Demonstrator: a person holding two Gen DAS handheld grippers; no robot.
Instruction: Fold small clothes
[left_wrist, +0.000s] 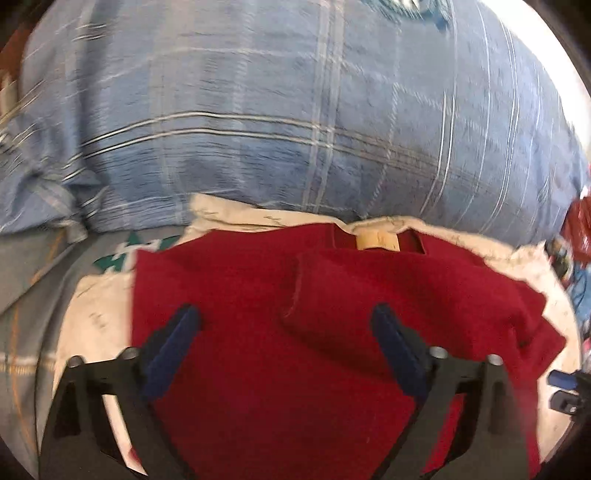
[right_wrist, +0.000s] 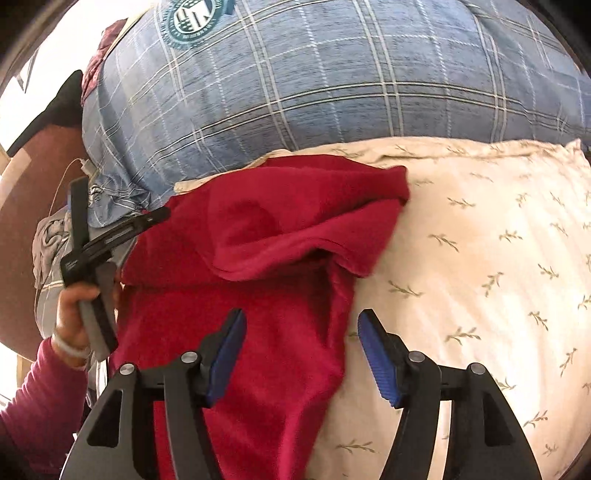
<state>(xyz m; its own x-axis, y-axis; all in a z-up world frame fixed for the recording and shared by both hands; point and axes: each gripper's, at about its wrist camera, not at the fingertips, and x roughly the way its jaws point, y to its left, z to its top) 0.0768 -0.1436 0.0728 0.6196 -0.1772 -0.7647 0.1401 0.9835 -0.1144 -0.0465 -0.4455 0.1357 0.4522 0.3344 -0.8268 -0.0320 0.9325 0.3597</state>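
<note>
A small dark red garment (left_wrist: 258, 302) lies on a cream leaf-print pillow (left_wrist: 92, 314), a beige label (left_wrist: 376, 242) at its far collar and one part folded over the middle. My left gripper (left_wrist: 288, 314) is open and empty just above the garment. In the right wrist view the same garment (right_wrist: 266, 258) lies on the pillow (right_wrist: 480, 258) with a fold on top. My right gripper (right_wrist: 301, 325) is open and empty over the garment's right edge. The left gripper (right_wrist: 110, 236) shows at the left, held by a hand.
A big blue plaid pillow (left_wrist: 295, 110) rises right behind the cream one; it also shows in the right wrist view (right_wrist: 332, 74). Grey bedding (left_wrist: 33, 295) lies at the left. Red and blue clutter (left_wrist: 576, 251) sits at the far right edge.
</note>
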